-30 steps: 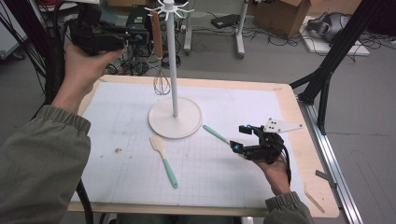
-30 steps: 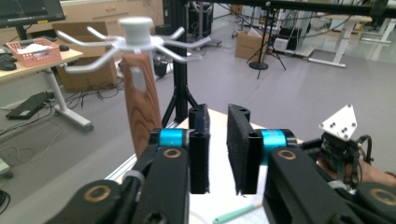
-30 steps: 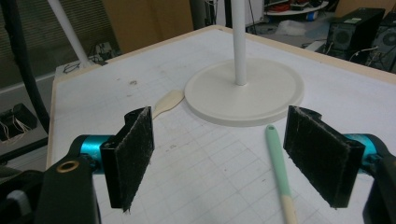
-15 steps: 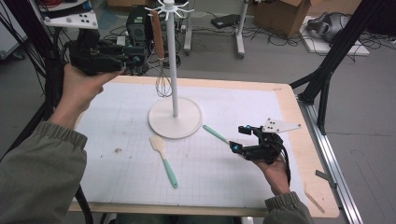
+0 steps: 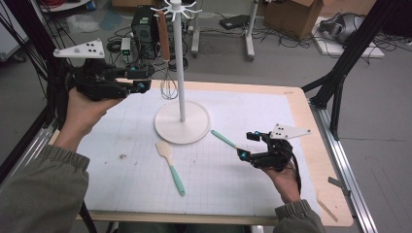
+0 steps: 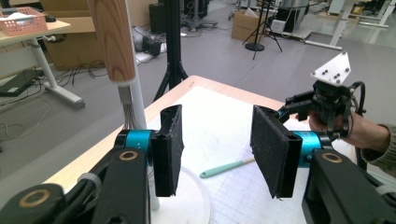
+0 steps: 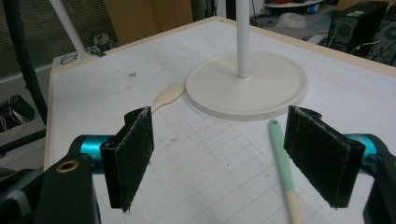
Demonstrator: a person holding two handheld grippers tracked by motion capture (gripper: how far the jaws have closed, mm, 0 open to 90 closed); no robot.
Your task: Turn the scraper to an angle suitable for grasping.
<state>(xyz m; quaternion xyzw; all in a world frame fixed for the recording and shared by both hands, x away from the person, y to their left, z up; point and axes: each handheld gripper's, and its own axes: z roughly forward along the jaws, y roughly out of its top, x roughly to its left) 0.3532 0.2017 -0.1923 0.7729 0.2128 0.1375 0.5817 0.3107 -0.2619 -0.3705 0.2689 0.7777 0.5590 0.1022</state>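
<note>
Workshop floor with cables and cardboard boxes lies behind a wooden counter covered by a white gridded mat.

Stand: white utensil stand, round base on the mat, thin pole upright, hooks at top. A whisk with a wooden handle hangs from 1 hook, just beside the pole.

Left claw: raised above the counter's far-left corner, pointing toward the whisk. Jaws apart, nothing between them. In the left gripper view the wooden handle sits up and left of the jaws, close but not touching.

Right claw: low over the mat's right side, jaws apart, empty. Tip of a green-handled spatula lies on the mat just ahead of it, between claw and stand base.

A 2nd spatula, pale blade and green handle, lies flat on the mat near the front of the base.
</note>
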